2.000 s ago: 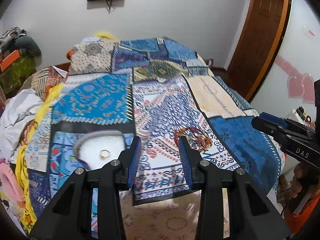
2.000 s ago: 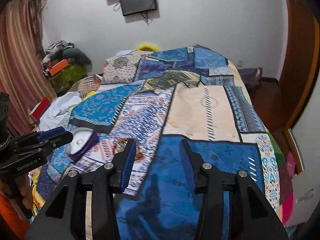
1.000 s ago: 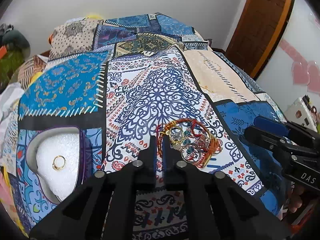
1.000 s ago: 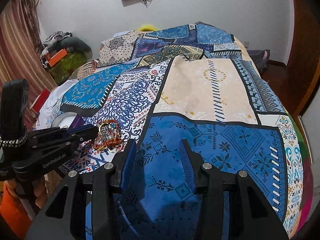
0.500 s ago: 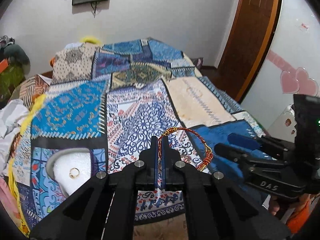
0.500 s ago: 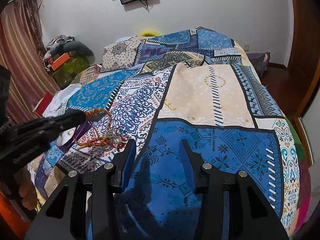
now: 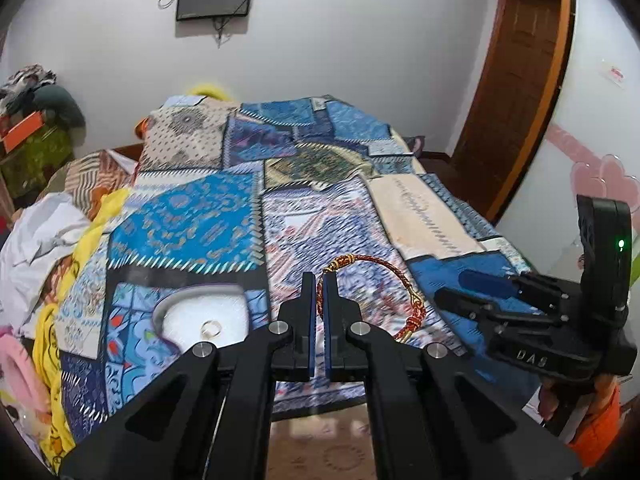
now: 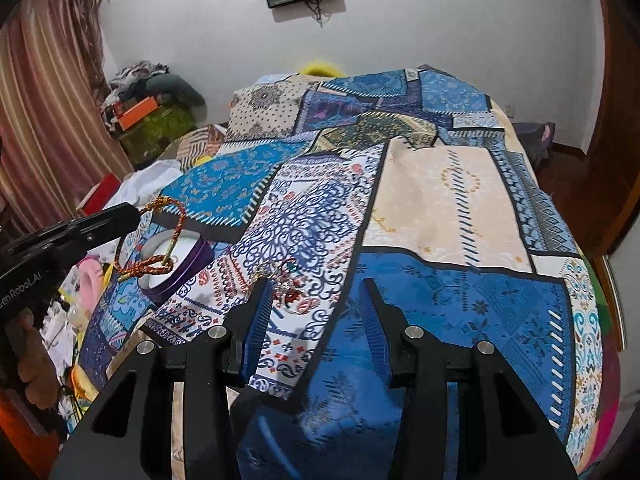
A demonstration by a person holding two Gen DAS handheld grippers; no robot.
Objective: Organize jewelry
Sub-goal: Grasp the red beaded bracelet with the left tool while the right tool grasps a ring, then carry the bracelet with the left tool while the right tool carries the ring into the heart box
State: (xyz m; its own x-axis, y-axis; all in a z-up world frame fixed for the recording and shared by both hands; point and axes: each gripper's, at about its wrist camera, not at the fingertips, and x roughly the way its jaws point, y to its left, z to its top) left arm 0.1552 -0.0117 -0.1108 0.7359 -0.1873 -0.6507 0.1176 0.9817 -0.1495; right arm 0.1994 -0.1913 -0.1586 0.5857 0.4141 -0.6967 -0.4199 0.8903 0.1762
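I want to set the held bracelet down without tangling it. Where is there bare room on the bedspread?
The cream panel and the blue panel right of the remaining jewelry lie bare. It is crowded near the purple box with its ring, where the left gripper holds the braided bracelet.

Both wrist views bedward; shared bedspread

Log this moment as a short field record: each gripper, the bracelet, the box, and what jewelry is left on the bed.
left gripper: shut on red-and-gold bracelet, lifted off the bed
right gripper: open, holding nothing
jewelry box: open, white lining, gold ring inside
remaining jewelry pile: on bedspread by right gripper's left finger
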